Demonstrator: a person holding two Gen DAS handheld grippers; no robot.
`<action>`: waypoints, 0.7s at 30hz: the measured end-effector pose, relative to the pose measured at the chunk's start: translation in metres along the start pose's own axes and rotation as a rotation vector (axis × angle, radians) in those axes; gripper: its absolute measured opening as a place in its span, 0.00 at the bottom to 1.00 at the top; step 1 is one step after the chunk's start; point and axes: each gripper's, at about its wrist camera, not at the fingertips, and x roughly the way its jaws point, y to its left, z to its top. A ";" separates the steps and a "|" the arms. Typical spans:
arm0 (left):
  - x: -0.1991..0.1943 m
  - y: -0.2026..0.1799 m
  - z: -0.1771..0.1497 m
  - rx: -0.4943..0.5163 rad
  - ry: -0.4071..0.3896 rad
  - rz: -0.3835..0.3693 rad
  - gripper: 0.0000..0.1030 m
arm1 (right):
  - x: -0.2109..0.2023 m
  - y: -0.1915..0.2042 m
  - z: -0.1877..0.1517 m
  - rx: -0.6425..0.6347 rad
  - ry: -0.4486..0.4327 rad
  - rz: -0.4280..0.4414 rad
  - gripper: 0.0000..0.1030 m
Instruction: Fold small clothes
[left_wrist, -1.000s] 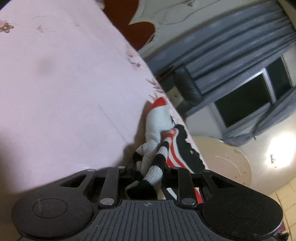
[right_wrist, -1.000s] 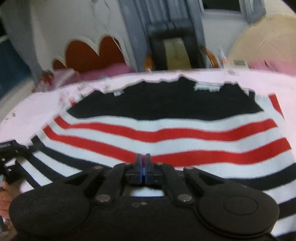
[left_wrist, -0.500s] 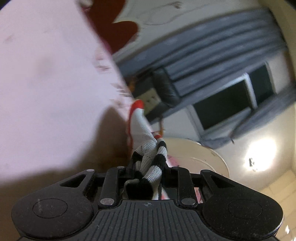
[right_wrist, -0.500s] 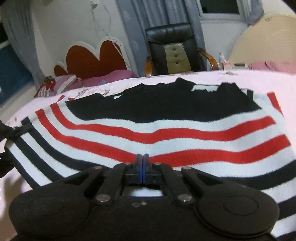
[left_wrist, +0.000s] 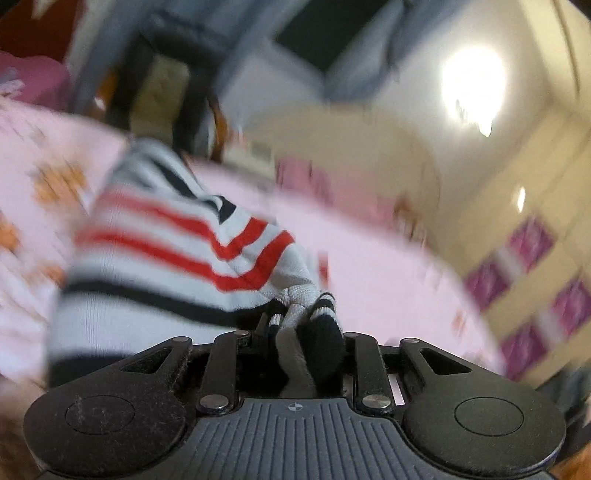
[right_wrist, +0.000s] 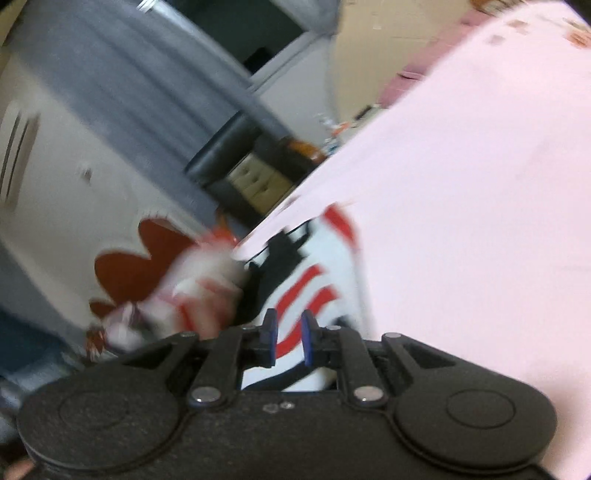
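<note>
Two tongs, new picture: right tongs (right_wrist: 287, 338) have spread off the striped sweater (left_wrist: 159, 258). Left tongs (left_wrist: 295, 332) keep pinching its cuff, swinging a fold across the bed (right_wrist: 480, 184).

Both wrist views share sweater (left_wrist: 155, 258)

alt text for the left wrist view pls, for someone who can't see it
The left claw is shut on the bunched black-and-white edge of a striped sweater, which trails away to the left in white, red and black bands over a pink bedsheet. The whole picture is motion-blurred; a bright lamp glares at upper right.
</note>
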 end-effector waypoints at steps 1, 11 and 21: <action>0.013 -0.010 -0.011 0.063 0.031 0.023 0.24 | -0.007 -0.008 0.002 0.027 -0.004 0.000 0.21; -0.094 0.031 0.011 0.085 -0.190 0.122 0.64 | 0.000 -0.011 0.010 0.100 0.126 0.126 0.57; -0.071 0.098 0.002 -0.047 -0.091 0.223 0.63 | 0.065 0.003 0.009 0.179 0.293 0.070 0.60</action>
